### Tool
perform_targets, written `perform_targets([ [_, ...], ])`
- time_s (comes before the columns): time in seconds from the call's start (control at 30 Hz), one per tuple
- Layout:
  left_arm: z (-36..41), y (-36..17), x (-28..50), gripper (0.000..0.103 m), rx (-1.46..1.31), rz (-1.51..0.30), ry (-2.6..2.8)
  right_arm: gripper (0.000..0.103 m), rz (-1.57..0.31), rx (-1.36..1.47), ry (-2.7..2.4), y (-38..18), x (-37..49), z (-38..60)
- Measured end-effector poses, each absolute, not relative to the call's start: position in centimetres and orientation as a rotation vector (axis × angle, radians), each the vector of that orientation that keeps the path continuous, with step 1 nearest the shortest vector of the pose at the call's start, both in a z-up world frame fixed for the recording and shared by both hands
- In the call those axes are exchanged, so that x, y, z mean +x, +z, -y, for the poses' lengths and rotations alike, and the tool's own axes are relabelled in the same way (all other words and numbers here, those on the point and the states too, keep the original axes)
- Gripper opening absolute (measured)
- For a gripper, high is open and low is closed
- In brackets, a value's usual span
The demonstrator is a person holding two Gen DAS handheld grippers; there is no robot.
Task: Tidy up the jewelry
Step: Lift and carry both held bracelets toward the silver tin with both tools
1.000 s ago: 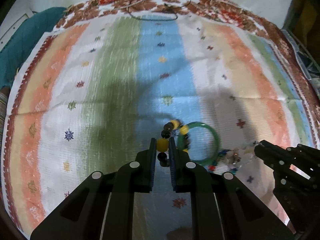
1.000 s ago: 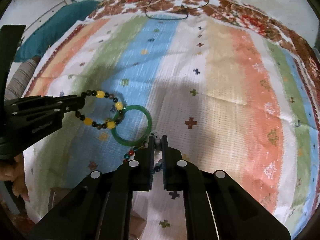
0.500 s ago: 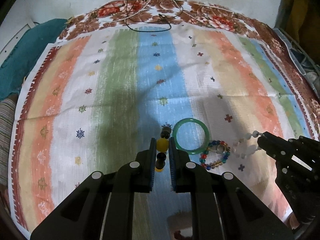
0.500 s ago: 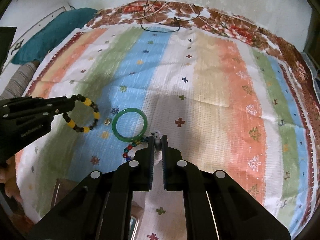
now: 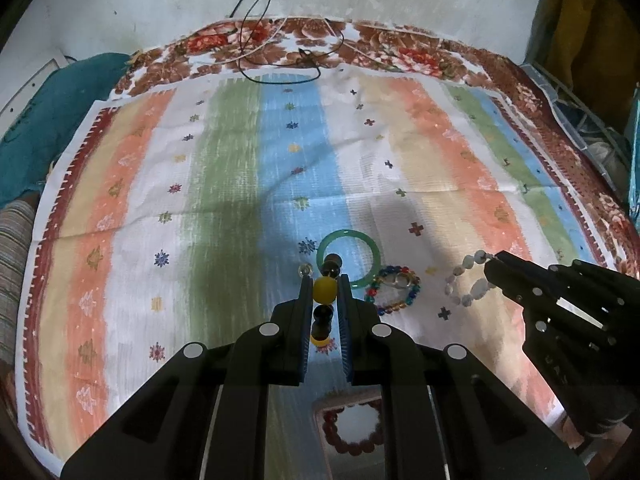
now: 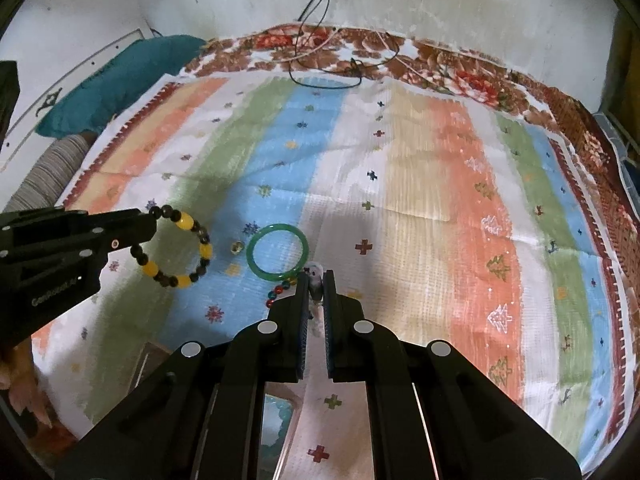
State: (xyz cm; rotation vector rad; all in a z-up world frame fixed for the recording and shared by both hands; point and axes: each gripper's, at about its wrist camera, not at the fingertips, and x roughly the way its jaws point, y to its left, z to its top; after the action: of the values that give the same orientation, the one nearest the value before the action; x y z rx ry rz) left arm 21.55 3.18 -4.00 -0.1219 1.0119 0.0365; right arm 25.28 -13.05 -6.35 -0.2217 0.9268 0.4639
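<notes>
My left gripper [image 5: 325,280] is shut on a yellow-and-dark bead bracelet [image 5: 324,291] and holds it above the striped cloth; the bracelet also shows hanging from it in the right wrist view [image 6: 176,248]. My right gripper [image 6: 316,276] is shut on a white bead bracelet [image 6: 316,274], seen dangling in the left wrist view [image 5: 468,280]. A green bangle [image 5: 348,258] lies on the blue stripe, also in the right wrist view [image 6: 278,256]. A multicoloured bead bracelet [image 5: 394,290] lies right of it. A small ring [image 6: 237,247] lies left of the bangle.
The striped cloth [image 5: 440,168] covers a floral blanket [image 5: 380,48]. Black and white cords [image 5: 280,60] lie at its far edge. A teal cushion [image 6: 116,80] is at the left. A box with a red bead bracelet [image 5: 352,428] sits below the left gripper.
Both grippers have risen and pulled back, lifting their bracelets off the cloth. The yellow-and-dark bracelet came clear of the green bangle; the white one came away from the multicoloured bracelet.
</notes>
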Motion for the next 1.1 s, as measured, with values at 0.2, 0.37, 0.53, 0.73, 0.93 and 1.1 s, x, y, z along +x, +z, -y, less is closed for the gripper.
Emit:
perform_targets([
  [0.2,-2.8,-2.9,19.8,0.012,-0.121,-0.986,0.024,0.008,-0.91,-0.203,0.472,-5.8,24.3,13.6],
  [0.37,-2.3,-2.1,18.2,0.012,-0.128,-0.97,0.005,0.008,-0.895,-0.186,0.474,-5.3,23.3,14.1],
  [0.53,-1.8,-1.3,16.8,0.012,-0.135,-0.946,-0.016,0.008,-0.888,-0.178,0.482,-4.9,22.4,14.5],
  [0.73,-1.3,-0.4,15.1,0.012,-0.138,-0.918,-0.04,0.008,-0.861,-0.171,0.513,-4.0,20.6,14.7],
  [0.93,-0.6,0.3,13.5,0.012,-0.135,-0.896,-0.061,0.008,-0.84,-0.173,0.516,-3.6,19.3,14.9],
  [1.1,-0.1,0.3,12.6,0.012,-0.111,-0.888,-0.067,0.008,-0.837,-0.165,0.505,-3.7,18.7,15.3],
])
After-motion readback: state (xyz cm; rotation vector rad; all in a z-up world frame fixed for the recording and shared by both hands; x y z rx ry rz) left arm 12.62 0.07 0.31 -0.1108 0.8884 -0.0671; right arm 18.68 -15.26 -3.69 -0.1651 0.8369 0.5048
